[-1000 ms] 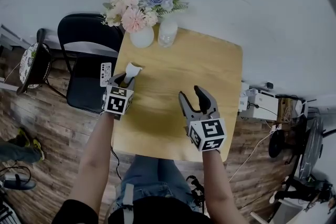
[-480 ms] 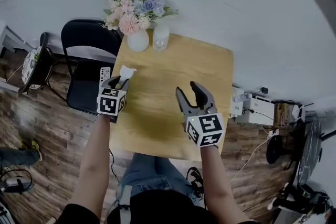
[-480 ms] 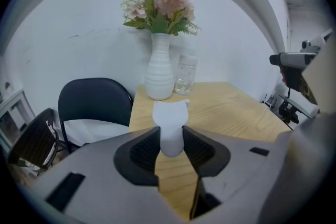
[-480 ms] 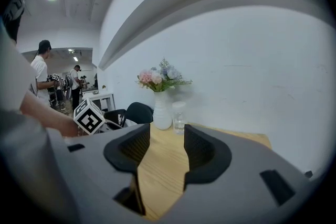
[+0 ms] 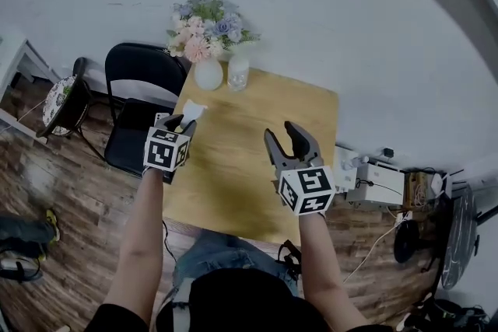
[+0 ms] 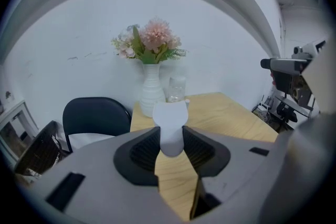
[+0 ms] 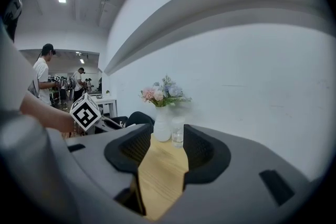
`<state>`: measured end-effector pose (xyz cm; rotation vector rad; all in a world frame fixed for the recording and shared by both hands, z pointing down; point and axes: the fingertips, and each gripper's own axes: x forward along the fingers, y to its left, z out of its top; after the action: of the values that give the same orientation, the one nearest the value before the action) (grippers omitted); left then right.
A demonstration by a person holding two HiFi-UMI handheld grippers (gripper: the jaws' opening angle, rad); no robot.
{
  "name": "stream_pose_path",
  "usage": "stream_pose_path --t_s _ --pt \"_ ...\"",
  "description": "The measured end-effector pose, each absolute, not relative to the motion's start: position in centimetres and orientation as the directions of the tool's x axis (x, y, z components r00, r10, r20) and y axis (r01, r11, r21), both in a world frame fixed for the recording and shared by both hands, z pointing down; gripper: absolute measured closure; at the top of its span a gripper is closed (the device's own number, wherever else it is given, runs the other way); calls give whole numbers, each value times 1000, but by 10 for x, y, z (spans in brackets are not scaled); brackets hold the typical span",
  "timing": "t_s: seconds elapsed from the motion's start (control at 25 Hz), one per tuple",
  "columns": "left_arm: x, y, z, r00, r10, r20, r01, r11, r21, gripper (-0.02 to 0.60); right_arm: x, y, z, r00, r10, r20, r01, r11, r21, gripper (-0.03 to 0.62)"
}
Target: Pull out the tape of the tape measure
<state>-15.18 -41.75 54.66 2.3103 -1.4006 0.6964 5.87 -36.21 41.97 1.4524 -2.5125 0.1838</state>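
Note:
A white tape measure [image 5: 193, 112] with a rounded body sits clamped between the pads of my left gripper [image 5: 184, 123], held up above the left edge of the wooden table [image 5: 257, 167]. In the left gripper view the tape measure [image 6: 170, 126] sticks out past the left gripper [image 6: 170, 143], shut on its lower part. No pulled-out tape is visible. My right gripper [image 5: 283, 136] hovers over the table's right half, open; its jaws have just been closing a little, with nothing between them. Through the right gripper [image 7: 161, 152] I see only tabletop.
A white vase of flowers [image 5: 208, 72] and a clear glass [image 5: 238, 74] stand at the table's far edge. A black chair [image 5: 144, 85] is left of the table and white equipment boxes [image 5: 377, 181] lie on the floor at the right. People stand far off at the left of the right gripper view.
Both grippers have lifted higher above the table, the left one carrying the white tape measure. The right jaws stand slightly narrower.

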Motion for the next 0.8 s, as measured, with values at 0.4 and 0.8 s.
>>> stream_pose_path --t_s 0.4,0.8 --pt "-128 -406 481 436 -728 530 -847 -530 -32 440 64 -352 388 -494 -846 199 -861 508 20 407" --pt "-86 -388 430 567 -608 556 -688 -721 -86 440 46 -352 366 -561 -810 170 -814 577 66 425"
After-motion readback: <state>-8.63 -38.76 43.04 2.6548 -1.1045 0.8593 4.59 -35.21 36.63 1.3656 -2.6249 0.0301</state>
